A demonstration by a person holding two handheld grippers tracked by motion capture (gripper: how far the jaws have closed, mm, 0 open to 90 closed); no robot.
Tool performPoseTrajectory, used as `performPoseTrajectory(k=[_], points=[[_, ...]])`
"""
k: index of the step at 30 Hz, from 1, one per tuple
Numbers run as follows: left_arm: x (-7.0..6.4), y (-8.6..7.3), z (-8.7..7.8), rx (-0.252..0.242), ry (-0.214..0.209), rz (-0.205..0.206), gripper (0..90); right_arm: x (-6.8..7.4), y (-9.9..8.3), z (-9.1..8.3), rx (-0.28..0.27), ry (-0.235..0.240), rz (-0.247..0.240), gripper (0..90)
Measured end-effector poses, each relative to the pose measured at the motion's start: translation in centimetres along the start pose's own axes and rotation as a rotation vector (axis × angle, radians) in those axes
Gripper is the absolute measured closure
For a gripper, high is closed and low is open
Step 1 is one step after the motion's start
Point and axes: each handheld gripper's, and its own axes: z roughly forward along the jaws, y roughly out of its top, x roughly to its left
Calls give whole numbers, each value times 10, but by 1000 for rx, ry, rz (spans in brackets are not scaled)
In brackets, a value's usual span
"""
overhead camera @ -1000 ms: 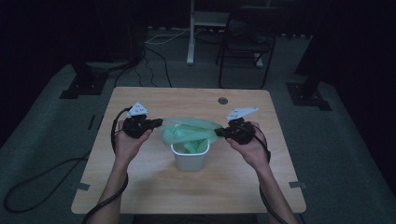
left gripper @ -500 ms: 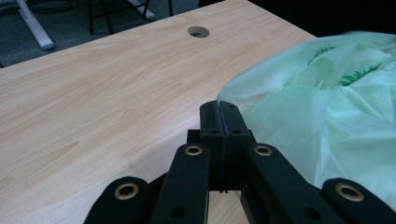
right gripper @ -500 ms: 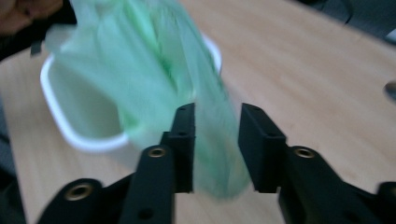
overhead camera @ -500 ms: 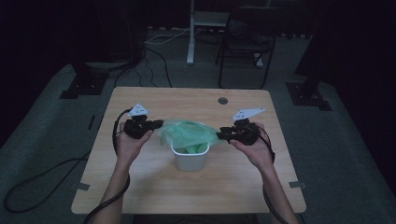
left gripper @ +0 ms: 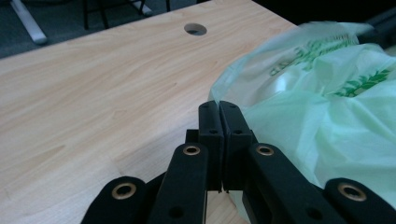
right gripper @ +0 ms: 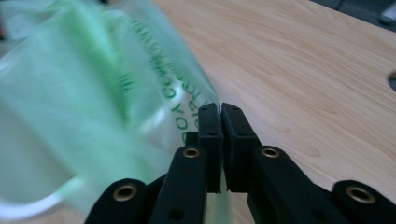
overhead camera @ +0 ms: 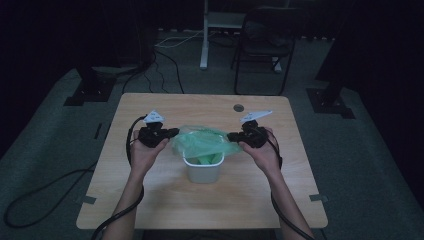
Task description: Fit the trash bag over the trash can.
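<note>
Green bag (overhead camera: 202, 141) pinched at both edges, left gripper (overhead camera: 172, 133) and right gripper (overhead camera: 231, 136) clamped tight, stretched between them over bin (overhead camera: 203, 169). Lining step, probably; next, pull rim down around it.

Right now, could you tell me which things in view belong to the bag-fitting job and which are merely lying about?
In the job:
- green plastic bag, stretched over the bin
- small white bin
- left gripper, shut on the bag's edge
- right gripper, shut on the opposite edge

Lying about:
- black chair behind the wooden table
- floor cable
</note>
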Motion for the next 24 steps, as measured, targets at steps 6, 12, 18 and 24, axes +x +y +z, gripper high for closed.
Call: performPoseTrajectory(k=[6, 12, 18, 24], points=[[-3, -9, 11, 57, -5, 4, 900, -14, -7, 19, 75, -16, 53, 889], [-8, -19, 12, 85, -26, 15, 900, -11, -19, 31, 153, 23, 36, 871], [-12, -34, -7, 81, 0, 17, 773, -12, -28, 11, 121, 4, 39, 711], [-12, -42, -34, 21, 36, 6, 653, -8, -20, -24, 6, -21, 27, 638]])
